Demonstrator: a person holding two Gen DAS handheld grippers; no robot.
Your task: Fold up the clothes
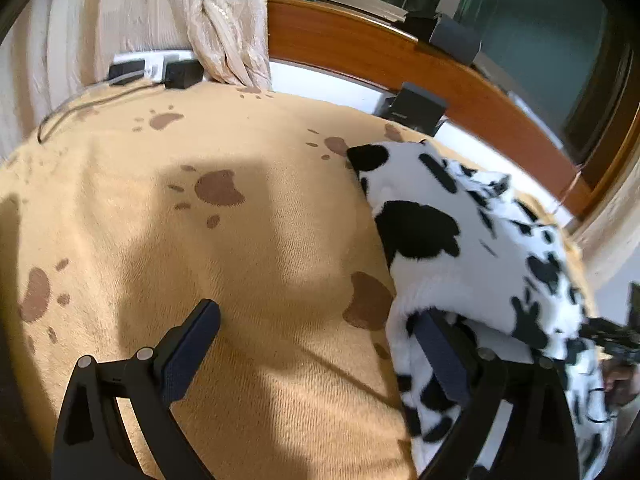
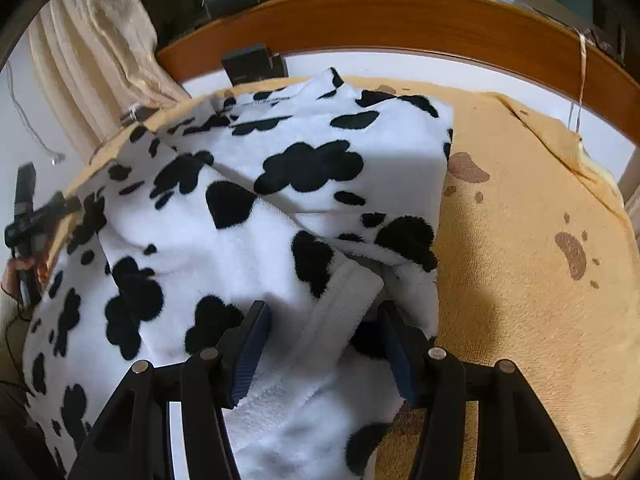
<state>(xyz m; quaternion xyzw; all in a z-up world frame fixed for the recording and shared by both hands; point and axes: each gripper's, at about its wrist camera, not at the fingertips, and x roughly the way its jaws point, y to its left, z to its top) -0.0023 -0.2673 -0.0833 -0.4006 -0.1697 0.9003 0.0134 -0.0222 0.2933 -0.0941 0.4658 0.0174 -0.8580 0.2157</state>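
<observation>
A fleecy white garment with black cow patches (image 2: 248, 208) lies on a tan paw-print blanket (image 2: 520, 280). My right gripper (image 2: 322, 340) has a thick bunch of the garment's ribbed hem between its fingers, filling the gap from pad to pad, and the cloth rises toward it. In the left wrist view the garment (image 1: 460, 240) lies at the right. My left gripper (image 1: 316, 320) stands wide open over the blanket (image 1: 200, 240), its right finger (image 1: 436, 344) tucked under the garment's edge and its left finger bare. The left gripper (image 2: 28, 216) and the hand holding it also show at the right wrist view's left edge.
A curved wooden bed frame (image 1: 400, 64) runs along the back, with black boxes (image 1: 416, 108) beside it. A cream curtain (image 1: 224, 20) hangs at the back left over power adapters (image 1: 160, 70) and a cable. A thin cord (image 2: 580, 80) hangs from the frame.
</observation>
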